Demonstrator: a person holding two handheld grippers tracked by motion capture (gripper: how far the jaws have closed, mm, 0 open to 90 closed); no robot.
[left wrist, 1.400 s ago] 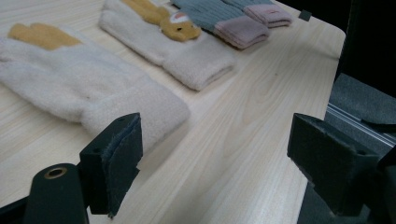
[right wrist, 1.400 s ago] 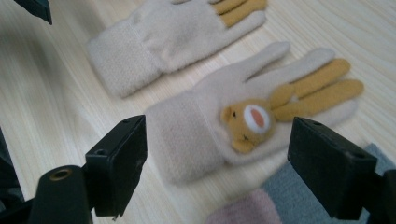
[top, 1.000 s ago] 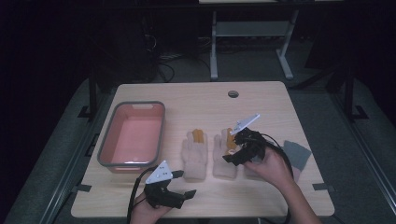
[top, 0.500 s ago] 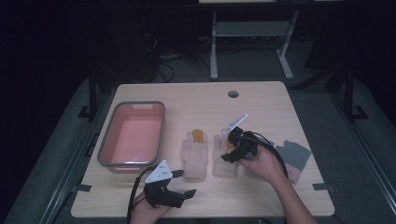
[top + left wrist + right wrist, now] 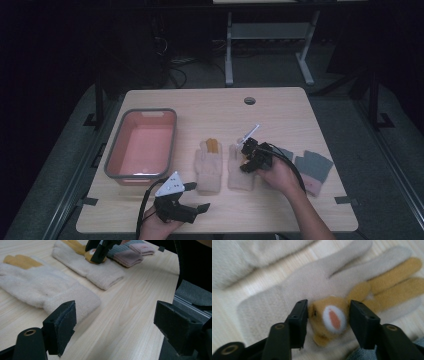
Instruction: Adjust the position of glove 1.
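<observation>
We see a light wooden desk (image 5: 280,115) with a pink basin (image 5: 142,145) with a grey rim near its left edge. Two cream knitted gloves lie side by side around the middle of the desk, cuffs toward the near edge. The left cream glove (image 5: 209,165) has mustard-yellow fingers. The right cream glove (image 5: 240,170) carries a small mustard animal-face patch (image 5: 329,318) with a white muzzle on its back.

Our right hand-held gripper (image 5: 250,155) sits low over that right glove. In the right gripper view its jaws stand on either side of the patch, very close to it or just touching; they are not clamped together, and we cannot tell whether they are pinching the fabric yet.

A grey and pink pair of gloves (image 5: 312,170) lies near the right edge, just beyond our right hand (image 5: 277,175).

Our left hand-held gripper (image 5: 192,210) rests near the near edge of the desk, toward the left. Its jaws are spread wide and hold nothing; the cuff of the left cream glove lies just ahead of them.
</observation>
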